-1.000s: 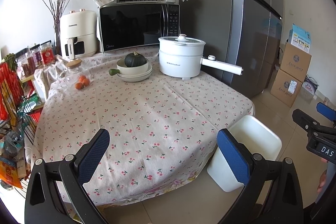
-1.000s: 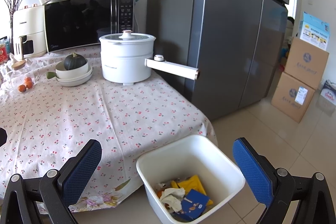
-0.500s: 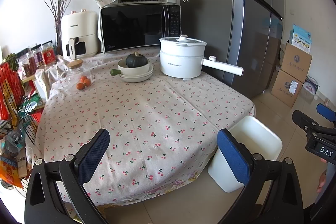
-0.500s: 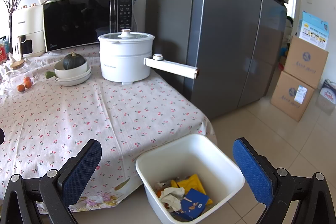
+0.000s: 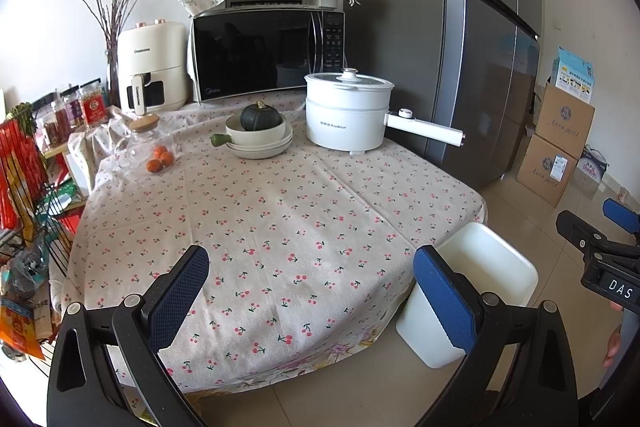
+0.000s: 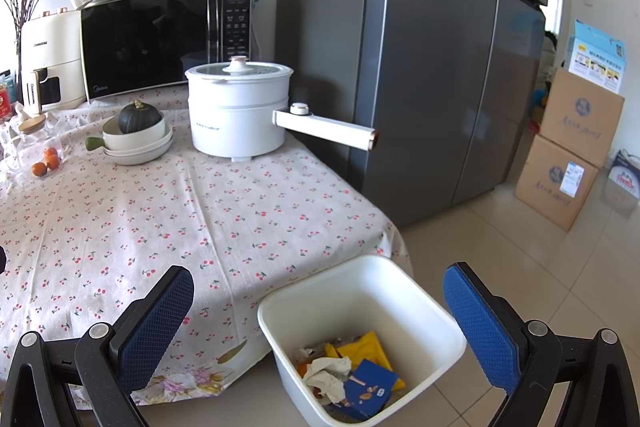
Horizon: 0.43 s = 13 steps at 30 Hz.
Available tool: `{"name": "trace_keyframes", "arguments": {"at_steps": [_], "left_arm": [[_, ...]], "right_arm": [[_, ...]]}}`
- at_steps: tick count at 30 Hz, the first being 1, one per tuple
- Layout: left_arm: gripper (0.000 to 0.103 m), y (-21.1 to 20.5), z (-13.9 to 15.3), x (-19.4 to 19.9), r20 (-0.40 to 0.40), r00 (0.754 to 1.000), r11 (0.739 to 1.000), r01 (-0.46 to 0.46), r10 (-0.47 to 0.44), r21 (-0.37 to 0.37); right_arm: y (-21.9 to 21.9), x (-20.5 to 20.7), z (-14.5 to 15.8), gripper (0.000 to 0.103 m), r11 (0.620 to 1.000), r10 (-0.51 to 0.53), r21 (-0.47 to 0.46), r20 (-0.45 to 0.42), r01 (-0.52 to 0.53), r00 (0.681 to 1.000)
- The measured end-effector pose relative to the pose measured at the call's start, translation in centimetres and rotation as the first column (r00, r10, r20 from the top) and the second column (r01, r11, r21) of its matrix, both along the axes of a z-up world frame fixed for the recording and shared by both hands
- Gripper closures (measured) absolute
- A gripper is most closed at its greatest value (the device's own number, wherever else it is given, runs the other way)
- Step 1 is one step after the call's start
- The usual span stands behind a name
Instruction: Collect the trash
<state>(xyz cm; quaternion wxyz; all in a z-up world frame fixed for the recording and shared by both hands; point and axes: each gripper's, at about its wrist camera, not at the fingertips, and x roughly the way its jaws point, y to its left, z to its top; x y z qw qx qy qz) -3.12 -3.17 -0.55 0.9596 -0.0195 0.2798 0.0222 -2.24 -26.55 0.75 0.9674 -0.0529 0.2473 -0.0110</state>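
A white square bin stands on the floor at the table's right corner. It holds crumpled white paper, a blue packet and a yellow wrapper. The bin also shows in the left wrist view. My right gripper is open and empty, above and in front of the bin. My left gripper is open and empty over the near edge of the cherry-print tablecloth. The right gripper shows at the right edge of the left wrist view.
At the back of the table stand a white electric pot with a long handle, a bowl with a green squash, oranges, a microwave and an air fryer. A grey fridge and cardboard boxes stand right. A snack rack stands left.
Both grippers have drawn back and risen slightly, so the table and bin look a little farther away. Both stay open and empty.
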Motion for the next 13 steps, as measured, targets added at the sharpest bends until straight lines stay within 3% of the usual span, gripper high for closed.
{"name": "trace_keyframes", "arguments": {"at_steps": [13], "left_arm": [[0.0,-0.03,0.24,-0.2,0.007,1.0,1.0,-0.003,0.003,-0.003]], "right_arm": [[0.02,0.0,-0.04,0.001,1.0,0.001,0.0,-0.001,-0.001,1.0]]}}
